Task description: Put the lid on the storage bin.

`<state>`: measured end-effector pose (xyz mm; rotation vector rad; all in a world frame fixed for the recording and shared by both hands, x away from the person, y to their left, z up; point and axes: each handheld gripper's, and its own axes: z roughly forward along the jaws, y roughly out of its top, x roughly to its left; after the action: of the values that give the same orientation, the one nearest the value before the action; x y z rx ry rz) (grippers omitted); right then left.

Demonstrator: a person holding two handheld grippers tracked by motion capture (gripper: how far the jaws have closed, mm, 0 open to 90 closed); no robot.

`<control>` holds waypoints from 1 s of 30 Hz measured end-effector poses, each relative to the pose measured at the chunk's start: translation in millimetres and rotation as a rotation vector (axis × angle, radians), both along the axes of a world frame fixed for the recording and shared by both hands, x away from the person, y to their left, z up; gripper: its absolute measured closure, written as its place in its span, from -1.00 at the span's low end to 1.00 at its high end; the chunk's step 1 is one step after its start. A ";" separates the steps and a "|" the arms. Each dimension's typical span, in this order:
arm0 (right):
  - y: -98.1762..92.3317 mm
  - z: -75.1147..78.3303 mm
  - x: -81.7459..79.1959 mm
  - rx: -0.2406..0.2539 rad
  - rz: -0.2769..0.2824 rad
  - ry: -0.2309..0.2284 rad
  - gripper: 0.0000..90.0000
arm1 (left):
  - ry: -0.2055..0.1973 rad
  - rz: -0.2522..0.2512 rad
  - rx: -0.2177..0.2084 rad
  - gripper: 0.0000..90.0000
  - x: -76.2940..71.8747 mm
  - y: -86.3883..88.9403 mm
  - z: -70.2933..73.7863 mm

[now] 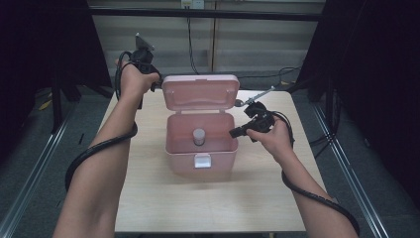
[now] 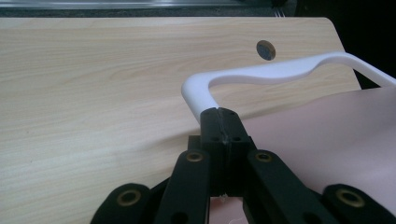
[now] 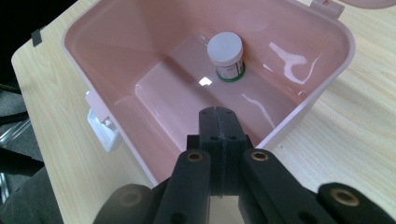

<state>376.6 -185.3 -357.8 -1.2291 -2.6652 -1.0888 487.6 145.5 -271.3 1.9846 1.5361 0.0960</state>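
A pink plastic box (image 1: 173, 141) stands mid-table with its lid (image 1: 200, 91) swung up at the back. A small white-capped jar (image 1: 198, 136) stands upright on the box floor (image 3: 187, 93); from the right gripper view the jar (image 3: 225, 49) sits toward the far wall. My left gripper (image 1: 156, 86) is behind the lid's left edge, jaws pressed together, tips (image 2: 219, 112) right against the bend of the lid's white handle (image 2: 280, 72). My right gripper (image 1: 235, 132) hovers at the box's right rim (image 3: 327, 88), shut and empty, pointing into the box (image 3: 219, 112).
A white latch (image 1: 202, 160) hangs on the box's front wall. The light wooden table (image 1: 148, 198) has a round cable hole (image 2: 265, 49) near its far corner. Dark curtains and metal rails flank the table. Cables trail along both forearms.
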 end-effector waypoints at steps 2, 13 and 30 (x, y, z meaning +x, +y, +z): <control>0.6 0.0 -0.5 0.002 0.008 -0.008 1.00 | 0.005 -0.001 0.000 1.00 -2.2 1.8 -2.9; 3.1 1.6 -3.7 0.014 0.019 -0.014 1.00 | 0.018 -0.015 -0.018 1.00 -11.6 7.7 -14.0; -1.0 0.5 -4.0 0.020 0.010 -0.008 1.00 | 0.027 -0.027 -0.013 1.00 -6.9 0.7 -1.6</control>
<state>372.6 -186.2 -357.3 -1.2091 -2.6560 -1.1189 480.7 146.2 -272.9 2.0035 1.5224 0.0475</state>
